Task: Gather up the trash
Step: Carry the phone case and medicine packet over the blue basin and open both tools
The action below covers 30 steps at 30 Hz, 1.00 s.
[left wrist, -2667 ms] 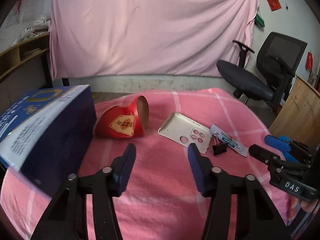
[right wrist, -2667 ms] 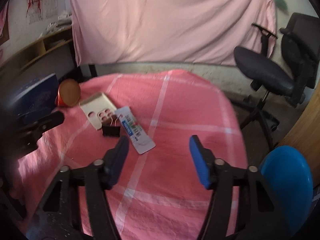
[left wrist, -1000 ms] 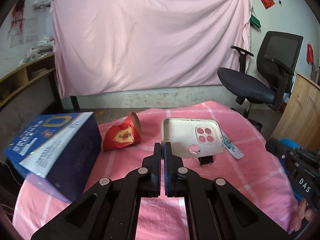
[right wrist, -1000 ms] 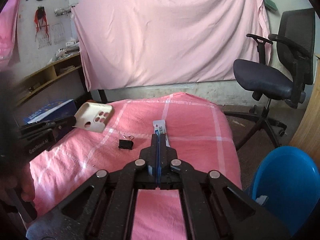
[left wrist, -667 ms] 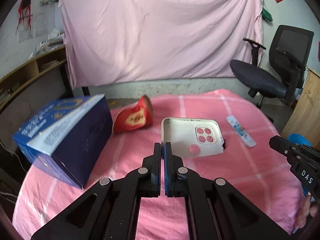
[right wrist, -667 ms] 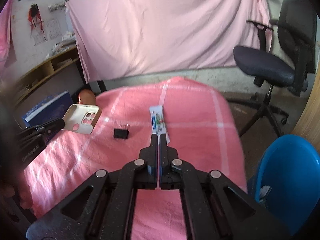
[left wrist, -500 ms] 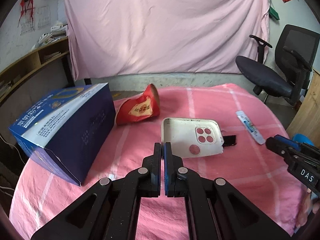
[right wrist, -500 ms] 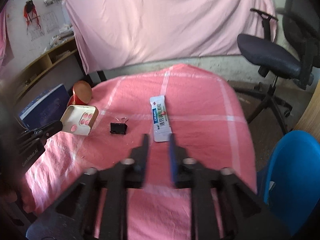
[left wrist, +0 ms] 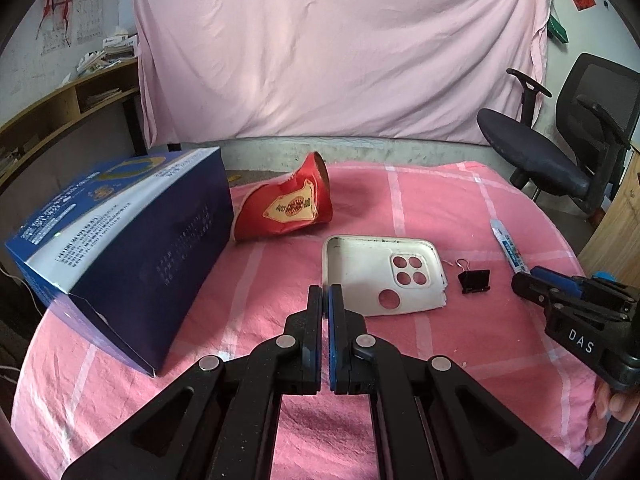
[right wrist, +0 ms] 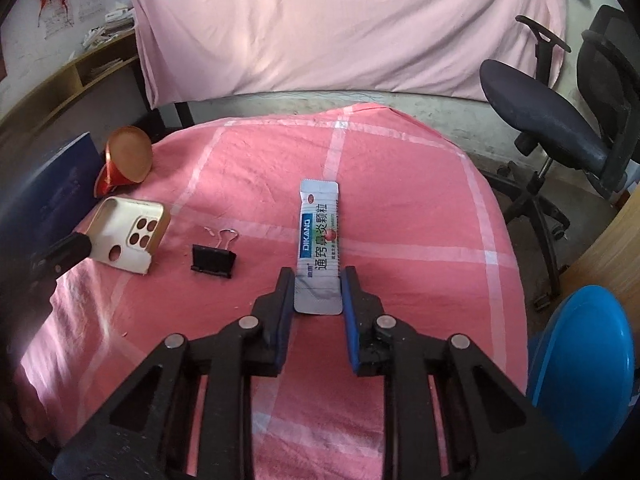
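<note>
My left gripper (left wrist: 325,294) is shut on the near-left corner of a white phone case (left wrist: 380,280), held just over the pink cloth; the case also shows in the right wrist view (right wrist: 128,233). My right gripper (right wrist: 318,278) is open, its fingers either side of the near end of a silver sachet (right wrist: 319,240) that lies flat on the cloth. The sachet also shows in the left wrist view (left wrist: 509,245). A crushed red paper cup (left wrist: 286,208) lies on its side behind the case. A black binder clip (right wrist: 213,261) lies between case and sachet.
A large blue carton (left wrist: 116,232) lies at the table's left. A blue bin (right wrist: 584,364) stands off the table's right edge, below it. An office chair (right wrist: 560,120) stands at the back right. A pink sheet (left wrist: 340,48) hangs behind the table.
My right gripper opened and dropped down around the sachet's near end. My left gripper stayed shut on the phone case and swung a little to the left.
</note>
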{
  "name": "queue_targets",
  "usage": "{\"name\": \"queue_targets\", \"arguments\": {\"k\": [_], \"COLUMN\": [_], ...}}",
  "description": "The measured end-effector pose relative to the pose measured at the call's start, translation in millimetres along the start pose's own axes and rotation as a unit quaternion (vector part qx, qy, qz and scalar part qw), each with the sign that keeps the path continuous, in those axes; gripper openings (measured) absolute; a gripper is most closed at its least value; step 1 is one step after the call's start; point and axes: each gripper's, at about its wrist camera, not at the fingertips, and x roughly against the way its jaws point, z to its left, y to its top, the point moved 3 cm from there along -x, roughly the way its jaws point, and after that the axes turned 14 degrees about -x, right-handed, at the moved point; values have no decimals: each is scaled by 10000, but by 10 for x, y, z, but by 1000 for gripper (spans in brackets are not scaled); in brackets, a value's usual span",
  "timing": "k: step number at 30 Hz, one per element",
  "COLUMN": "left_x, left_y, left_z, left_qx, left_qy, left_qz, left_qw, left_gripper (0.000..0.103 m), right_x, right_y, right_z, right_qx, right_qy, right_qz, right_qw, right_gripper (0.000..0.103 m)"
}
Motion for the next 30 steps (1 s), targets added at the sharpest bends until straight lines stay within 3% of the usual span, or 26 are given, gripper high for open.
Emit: {"name": "queue_targets", "arguments": {"k": [8, 17, 24, 30], "left_x": [281, 870, 1298, 1554], "left_y": [80, 336, 527, 698], "left_z": [9, -201, -603, -1142], "left_qx": [-10, -126, -269, -609], "left_qy": [150, 228, -46, -427], "left_qz": [-309, -1124, -1775, -2195], "left_qw": [9994, 9933, 9837, 9728], "left_gripper": [1, 1, 1, 1], "right_x": [376, 1261, 1949, 2227], "right_y": [-28, -69, -110, -227], "right_z": [-84, -187, -531, -892], "right_qx": [-264, -417, -713, -998], "right_qy": [400, 653, 250, -218], "right_qz": [-727, -2294, -3411, -3768], "right_qw": [9962, 9703, 9370, 9206], "right_gripper": [37, 37, 37, 37]}}
